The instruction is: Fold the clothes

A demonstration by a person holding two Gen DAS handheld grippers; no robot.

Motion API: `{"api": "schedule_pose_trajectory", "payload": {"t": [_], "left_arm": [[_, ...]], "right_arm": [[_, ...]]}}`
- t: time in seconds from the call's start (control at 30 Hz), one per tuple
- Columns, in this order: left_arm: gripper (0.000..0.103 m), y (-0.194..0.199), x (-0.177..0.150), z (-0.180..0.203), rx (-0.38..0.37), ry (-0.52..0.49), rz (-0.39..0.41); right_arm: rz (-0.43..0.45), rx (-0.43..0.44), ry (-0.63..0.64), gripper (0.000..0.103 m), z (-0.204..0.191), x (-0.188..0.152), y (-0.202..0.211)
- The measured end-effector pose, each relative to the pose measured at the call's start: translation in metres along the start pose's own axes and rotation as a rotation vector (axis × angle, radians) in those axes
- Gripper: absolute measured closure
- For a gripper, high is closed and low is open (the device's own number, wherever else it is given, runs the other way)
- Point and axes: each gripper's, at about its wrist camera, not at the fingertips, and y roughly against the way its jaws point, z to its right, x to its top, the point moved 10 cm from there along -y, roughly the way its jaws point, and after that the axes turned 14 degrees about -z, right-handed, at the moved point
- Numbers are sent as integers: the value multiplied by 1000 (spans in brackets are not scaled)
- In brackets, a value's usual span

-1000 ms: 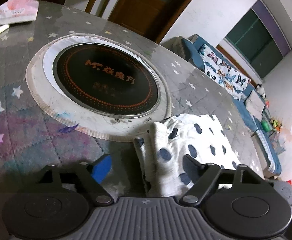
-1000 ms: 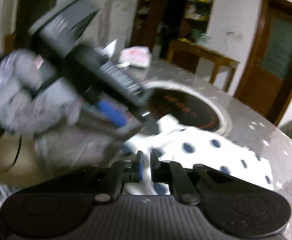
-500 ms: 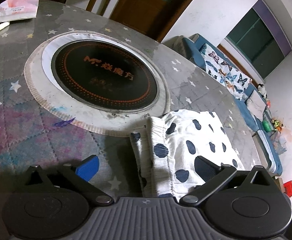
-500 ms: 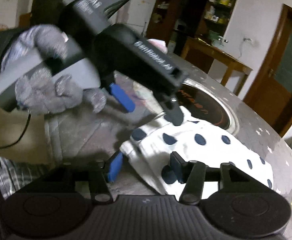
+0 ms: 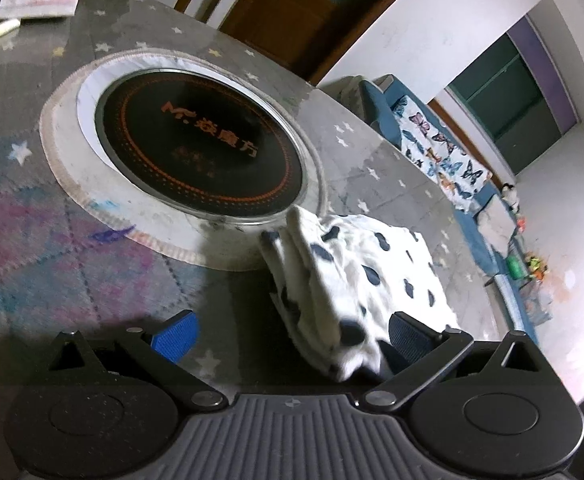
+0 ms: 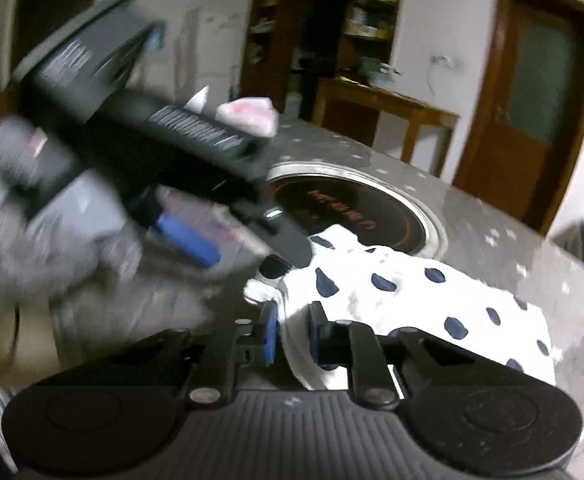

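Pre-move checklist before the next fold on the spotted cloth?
1. Right gripper on cloth: ok, jaws closing with a near edge between them.
2. Left gripper free: ok, jaws wide, cloth between them unpinched.
3. Cloth lying flat: not ok, near end bunched.
4. Cloth clear of the cooktop: cannot tell, its corner reaches the rim.
5. Grippers apart: ok, left one above and left of the right.

Bare table (image 5: 72,272) is left free at the near left; the right is blocked by the folded garment (image 5: 364,272).
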Motion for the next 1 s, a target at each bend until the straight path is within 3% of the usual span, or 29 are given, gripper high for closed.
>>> {"api": "schedule_pose_trajectory", "payload": {"t": [0.17,0.43,0.53,0.63,0.7,0.8,0.83,0.93,1.0], "left_arm": [[0,-8,-1,4,-96,69,-29],[5,-31,3,20,-222,129,-71],[17,-39,6,24,-253,149,-87],[36,-46,7,23,-268,175,-103],[55,-50,9,20,-259,186,-111],[72,-54,11,11,-259,195,-115],[73,-55,11,9,-261,197,-116],[76,-54,11,5,-267,196,-112],[76,-53,10,7,-250,172,-105]], "right_arm": [[27,68,-128,90,22,6,14],[36,78,-144,91,19,8,18],[30,87,-140,91,16,5,15],[25,101,-135,90,12,-1,17],[22,116,-136,84,11,-5,19],[31,122,-176,68,20,-9,26],[34,119,-193,62,24,-11,29],[36,87,-252,60,47,-15,36],[34,55,-293,50,64,-14,36]]}}
